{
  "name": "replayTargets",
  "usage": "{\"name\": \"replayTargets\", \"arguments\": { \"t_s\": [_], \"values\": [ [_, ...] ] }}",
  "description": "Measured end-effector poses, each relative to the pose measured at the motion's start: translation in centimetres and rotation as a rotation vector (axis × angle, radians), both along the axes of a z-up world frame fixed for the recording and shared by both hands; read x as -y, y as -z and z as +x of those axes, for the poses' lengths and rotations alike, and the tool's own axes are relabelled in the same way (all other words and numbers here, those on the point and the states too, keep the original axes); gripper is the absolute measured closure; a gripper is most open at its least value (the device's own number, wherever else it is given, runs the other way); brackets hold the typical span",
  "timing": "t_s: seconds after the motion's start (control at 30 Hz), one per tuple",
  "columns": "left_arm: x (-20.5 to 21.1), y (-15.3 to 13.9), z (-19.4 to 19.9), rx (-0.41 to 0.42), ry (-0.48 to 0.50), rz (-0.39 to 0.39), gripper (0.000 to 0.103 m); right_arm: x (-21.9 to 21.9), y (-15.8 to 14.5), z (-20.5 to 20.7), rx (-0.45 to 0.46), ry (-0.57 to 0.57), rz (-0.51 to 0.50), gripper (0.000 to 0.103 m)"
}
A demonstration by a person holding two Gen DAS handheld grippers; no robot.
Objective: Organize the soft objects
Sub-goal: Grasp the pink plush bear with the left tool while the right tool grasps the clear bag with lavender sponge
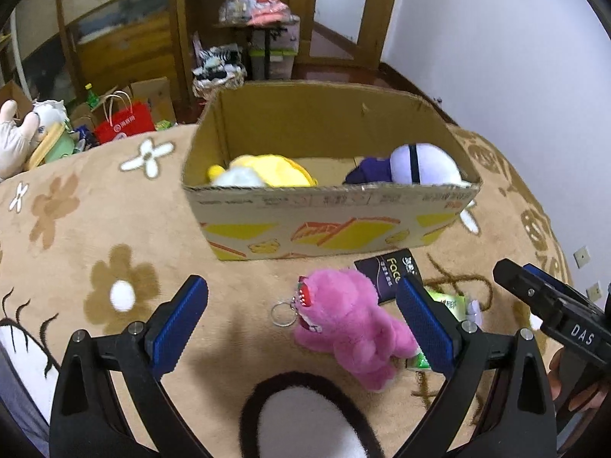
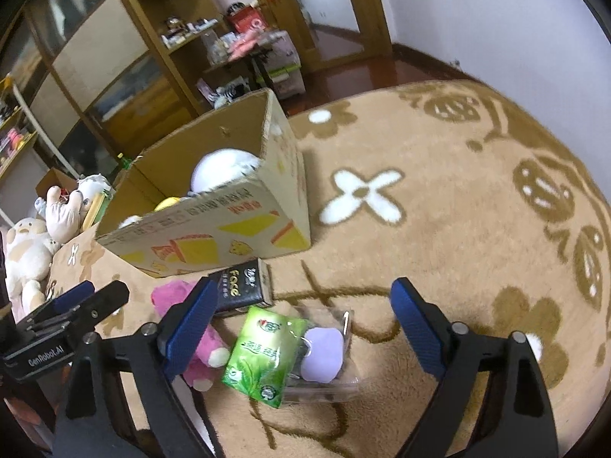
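Both grippers gape (nothing held): pink plush bear [image 1: 351, 324] lies just beyond left gripper [image 1: 301, 324].

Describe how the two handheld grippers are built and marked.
Both are black plastic frames with silver pivot screws. The left gripper and right gripper each carry two flat blue ribbed pads. White lettering marks the bodies: "GenRobot.AI" on the left, "DAS" on the right. No cables show.

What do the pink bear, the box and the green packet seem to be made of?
Pink bear: plush fabric, matte, judging by its fuzzy pile. Box: corrugated cardboard, printed outside; its raw top edge shows fluting. Green packet: probably thin plastic film, glossy, with highlights and creases.
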State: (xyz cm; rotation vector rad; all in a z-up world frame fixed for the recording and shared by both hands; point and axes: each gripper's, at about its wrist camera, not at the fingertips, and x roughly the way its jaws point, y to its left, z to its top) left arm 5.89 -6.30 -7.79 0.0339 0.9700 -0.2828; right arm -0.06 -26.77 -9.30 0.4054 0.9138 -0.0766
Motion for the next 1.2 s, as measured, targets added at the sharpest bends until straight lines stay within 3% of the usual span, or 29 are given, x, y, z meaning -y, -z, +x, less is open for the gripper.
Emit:
{"name": "replayTargets", "arguments": {
  "t_s": [0.43, 0.63, 0.87, 0.93, 1.0, 1.2],
  "values": [
    [2.9, 3.3, 0.4, -0.087, 0.083, 0.054, 0.005, 1.9, 4.4, 0.5, -0.154, 0.057, 0.171, 0.016],
    [3.7, 4.9, 0.4, -0.133, 0.104, 0.080, 0.005, 1.6, 5.9, 0.8, -0.220, 0.049, 0.179, 0.034],
    [4.9, 7.0, -0.1, -0.168, 0.110, 0.110, 0.005, 1.3, 6.4, 1.1, -0.230, 0.030, 0.209, 0.052],
    [5.1, 7.3, -0.2, -0.172, 0.114, 0.106, 0.007, 1.2, 6.4, 1.2, -0.228, 0.029, 0.209, 0.053],
    [5.3, 7.5, -0.2, -0.187, 0.123, 0.084, 0.017, 1.2, 6.5, 1.0, -0.226, 0.031, 0.215, 0.053],
    [5.0, 8.0, -0.3, -0.213, 0.115, 0.041, 0.023, 1.3, 6.5, 1.0, -0.225, 0.031, 0.218, 0.053]
  ]
}}
